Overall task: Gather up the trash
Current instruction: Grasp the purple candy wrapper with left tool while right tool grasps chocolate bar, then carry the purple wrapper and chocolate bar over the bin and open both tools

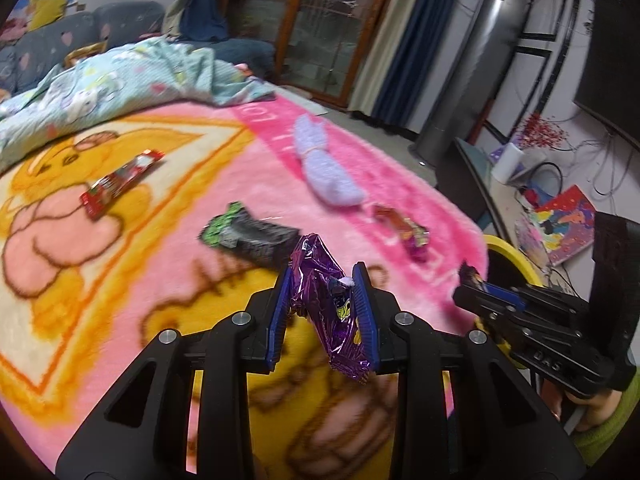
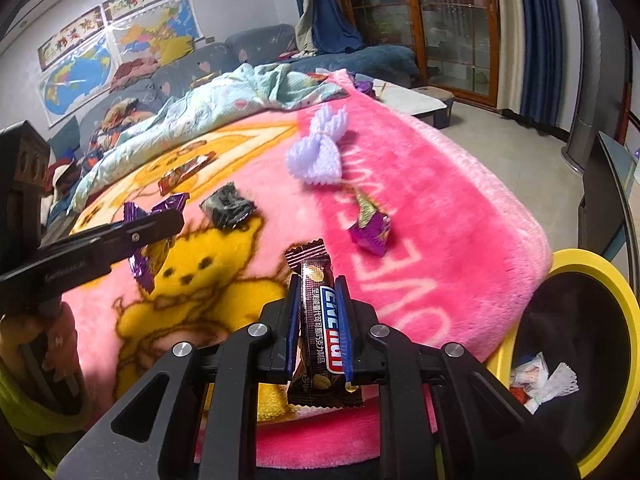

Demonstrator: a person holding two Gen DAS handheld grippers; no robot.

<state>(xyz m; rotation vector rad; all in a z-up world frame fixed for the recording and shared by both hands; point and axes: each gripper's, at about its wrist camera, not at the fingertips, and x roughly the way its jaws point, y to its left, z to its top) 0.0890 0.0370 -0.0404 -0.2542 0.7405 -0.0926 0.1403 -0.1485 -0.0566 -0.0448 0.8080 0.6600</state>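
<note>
My left gripper (image 1: pixel 323 280) is shut on a crumpled purple foil wrapper (image 1: pixel 328 312), lifted above the pink blanket (image 1: pixel 400 184). The same left gripper (image 2: pixel 176 216) shows at the left of the right wrist view, with the purple wrapper (image 2: pixel 146 264) hanging from it. My right gripper (image 2: pixel 318 286) is shut on a brown chocolate bar wrapper (image 2: pixel 320 328); that right gripper (image 1: pixel 466 286) appears at the right of the left wrist view. Loose on the blanket lie a red wrapper (image 1: pixel 120 184), a black and green wrapper (image 1: pixel 248 236) and a small purple wrapper (image 1: pixel 404 230).
A yellow-rimmed bin (image 2: pixel 592 264) with trash inside stands by the blanket's right corner. A lilac knitted piece (image 1: pixel 324 168) lies on the blanket. A rumpled light blue quilt (image 1: pixel 120 80) covers the far side. A cluttered low table (image 1: pixel 560 216) stands to the right.
</note>
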